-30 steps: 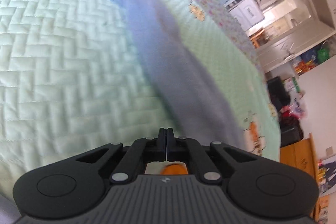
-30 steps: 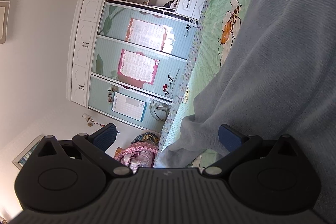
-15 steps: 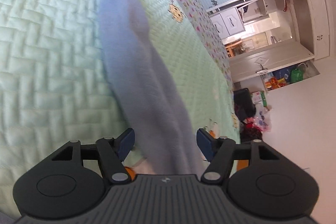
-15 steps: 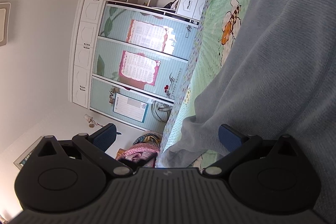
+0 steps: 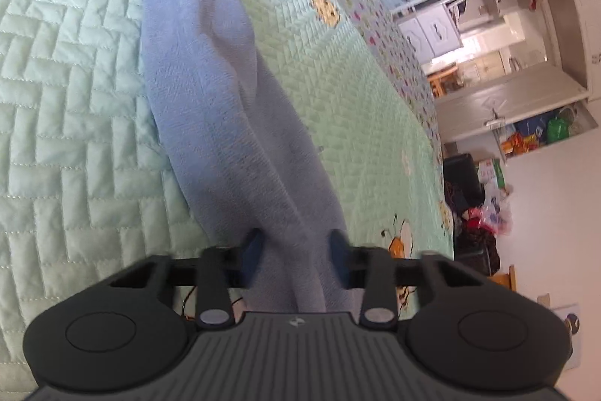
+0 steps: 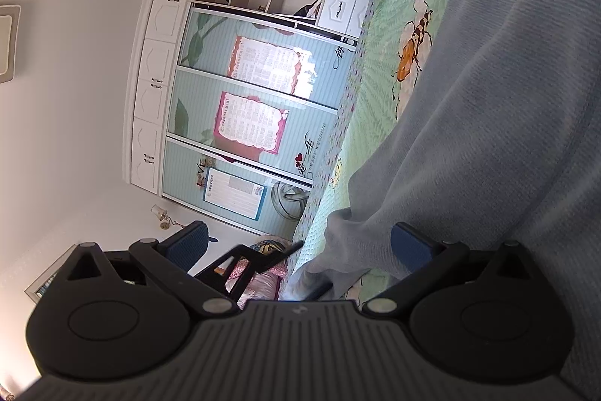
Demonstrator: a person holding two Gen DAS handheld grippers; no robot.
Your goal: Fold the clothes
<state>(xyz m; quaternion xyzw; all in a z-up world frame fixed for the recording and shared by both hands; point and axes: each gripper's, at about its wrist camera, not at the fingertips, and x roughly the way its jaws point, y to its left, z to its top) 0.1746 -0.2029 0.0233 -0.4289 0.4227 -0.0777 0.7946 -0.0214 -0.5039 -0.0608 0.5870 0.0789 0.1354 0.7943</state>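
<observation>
The left hand-held gripper (image 5: 296,250) stands with its two blue-padded fingers (image 5: 251,248) apart, and a long strip of the pale blue garment (image 5: 210,74) runs straight ahead from between them; whether the pads touch the cloth cannot be told, as the picture is blurred there. The strip stretches away from this hand-held gripper across the mint-green quilted bed (image 5: 67,93), twisted into loose lengthwise folds, and widens at its far end near the top of the view. To the right of this hand-held gripper, past the flowered border of the bed, a doorway (image 5: 507,89) opens onto another room. The right hand-held gripper (image 6: 300,243) is also spread wide, its left finger (image 6: 189,243) out over open air beside the bed and its right finger (image 6: 407,245) against the garment (image 6: 507,119), which fills the whole right side of its view. A bunched cuff or corner of the cloth (image 6: 345,243) lies between the two fingers, unpinched, at the bed's edge (image 6: 379,108). Ahead and left of this hand-held gripper stands a wardrobe with sliding doors (image 6: 244,108) bearing printed posters.
</observation>
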